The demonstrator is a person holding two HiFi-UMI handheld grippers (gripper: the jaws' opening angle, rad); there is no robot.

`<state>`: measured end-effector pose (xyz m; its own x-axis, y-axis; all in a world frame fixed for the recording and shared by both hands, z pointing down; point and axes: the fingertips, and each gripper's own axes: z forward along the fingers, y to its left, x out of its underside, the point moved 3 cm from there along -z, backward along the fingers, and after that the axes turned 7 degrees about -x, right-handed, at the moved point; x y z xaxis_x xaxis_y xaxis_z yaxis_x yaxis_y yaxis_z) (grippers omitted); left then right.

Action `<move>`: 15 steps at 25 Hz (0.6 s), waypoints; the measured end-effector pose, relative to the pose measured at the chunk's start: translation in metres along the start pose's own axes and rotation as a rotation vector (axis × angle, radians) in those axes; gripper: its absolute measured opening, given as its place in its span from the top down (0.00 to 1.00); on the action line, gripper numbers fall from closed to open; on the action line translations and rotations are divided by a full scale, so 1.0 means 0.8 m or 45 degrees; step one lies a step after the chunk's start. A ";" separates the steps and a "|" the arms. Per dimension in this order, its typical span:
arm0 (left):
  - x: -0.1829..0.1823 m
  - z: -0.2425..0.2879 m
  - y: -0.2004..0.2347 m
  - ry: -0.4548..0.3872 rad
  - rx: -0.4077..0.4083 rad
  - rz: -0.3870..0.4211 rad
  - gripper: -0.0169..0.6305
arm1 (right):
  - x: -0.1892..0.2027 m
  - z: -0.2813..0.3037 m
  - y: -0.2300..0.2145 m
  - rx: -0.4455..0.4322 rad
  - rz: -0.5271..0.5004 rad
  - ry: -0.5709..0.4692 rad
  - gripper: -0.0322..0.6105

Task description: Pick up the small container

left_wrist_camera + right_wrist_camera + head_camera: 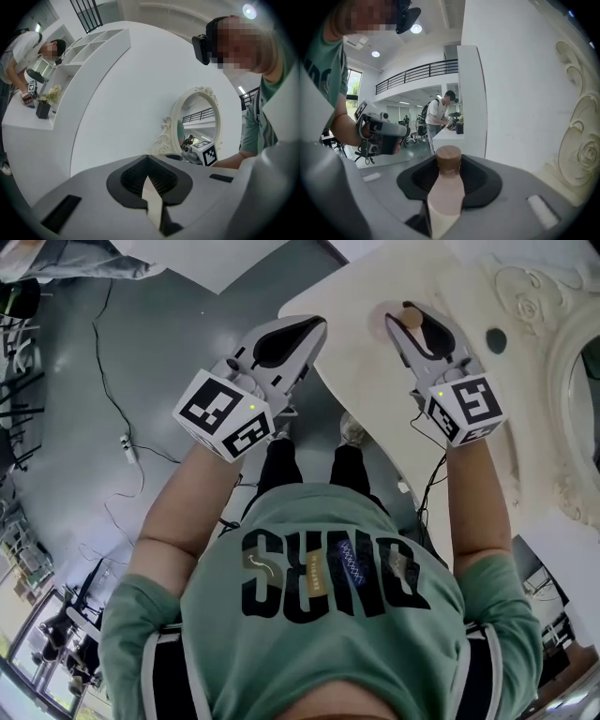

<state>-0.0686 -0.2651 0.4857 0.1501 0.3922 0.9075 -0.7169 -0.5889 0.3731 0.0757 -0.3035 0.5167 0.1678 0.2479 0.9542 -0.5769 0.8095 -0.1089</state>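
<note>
Both bare forearms reach forward from the torso, the left arm (178,512) angled outward, the right arm (478,493) straighter. The left claw (314,326) points ahead and slightly inward; its jaw tips meet with nothing between them. The right claw (410,317) is extended over the surface, its jaws clamped on the small container (446,187).

1. White desk (375,296), curved edge, above grey floor (66,446).
2. Cream, ornately carved mirror frame (565,352) on the desk's right side.
3. Small dark round object (495,340) near the frame.
4. Black cable (107,381) across the floor.
</note>
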 end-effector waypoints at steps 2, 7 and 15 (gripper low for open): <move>-0.017 -0.001 -0.009 -0.015 0.011 0.018 0.97 | -0.018 -0.009 0.001 0.002 0.003 0.001 0.73; -0.062 0.002 -0.033 -0.058 0.042 0.067 0.97 | -0.066 -0.030 0.000 0.018 -0.002 -0.010 0.73; -0.129 0.007 -0.069 -0.119 0.098 0.133 0.97 | -0.143 -0.065 -0.004 0.041 -0.005 -0.034 0.73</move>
<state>-0.0406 -0.2765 0.3725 0.1427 0.2607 0.9548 -0.6779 -0.6772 0.2862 0.0997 -0.3068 0.3933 0.1491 0.2297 0.9618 -0.6017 0.7929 -0.0961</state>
